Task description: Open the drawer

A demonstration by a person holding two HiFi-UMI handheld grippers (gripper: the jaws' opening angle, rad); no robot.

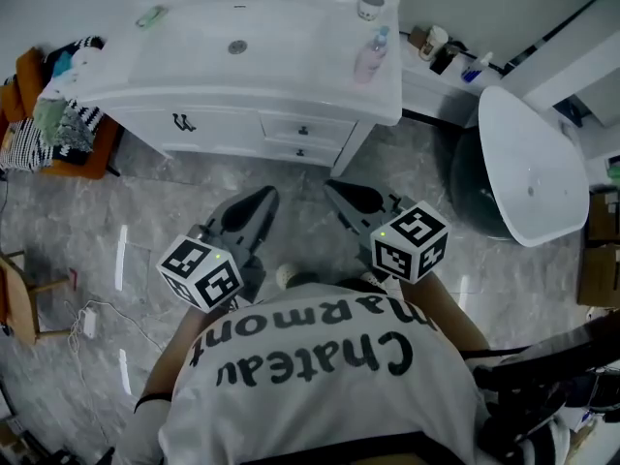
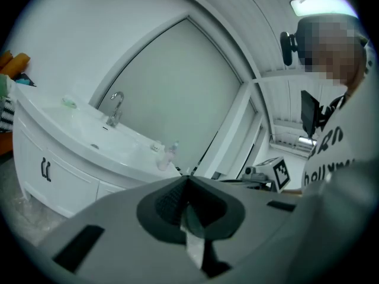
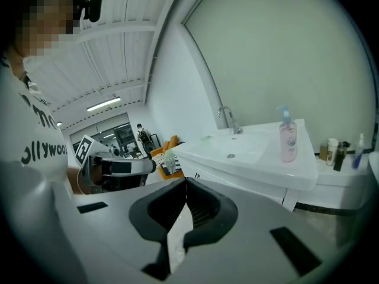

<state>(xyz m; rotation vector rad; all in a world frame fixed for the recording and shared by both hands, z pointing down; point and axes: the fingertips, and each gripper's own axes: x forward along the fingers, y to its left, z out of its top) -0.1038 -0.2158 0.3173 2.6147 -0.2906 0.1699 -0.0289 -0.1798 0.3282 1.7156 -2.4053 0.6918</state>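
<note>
White lettered T-shirt [image 1: 320, 395] of the person, lowest in the head view. Left gripper [image 1: 263, 200], grey with marker cube: jaws pressed together, nothing between them. Right gripper [image 1: 339, 192], same make: jaws likewise closed and empty. Both are held over the grey marble floor [image 1: 97, 211], well apart from the white vanity cabinet [image 1: 223, 129] under the white basin [image 1: 194, 51]. Two small white drawers [image 1: 302, 139], stacked at the cabinet's right, with dark knobs [image 1: 303, 130], both closed. Step judged: approach, no contact yet. Next move calls for parting one gripper's jaws, closing them on a knob, then pulling straight outward.
</note>
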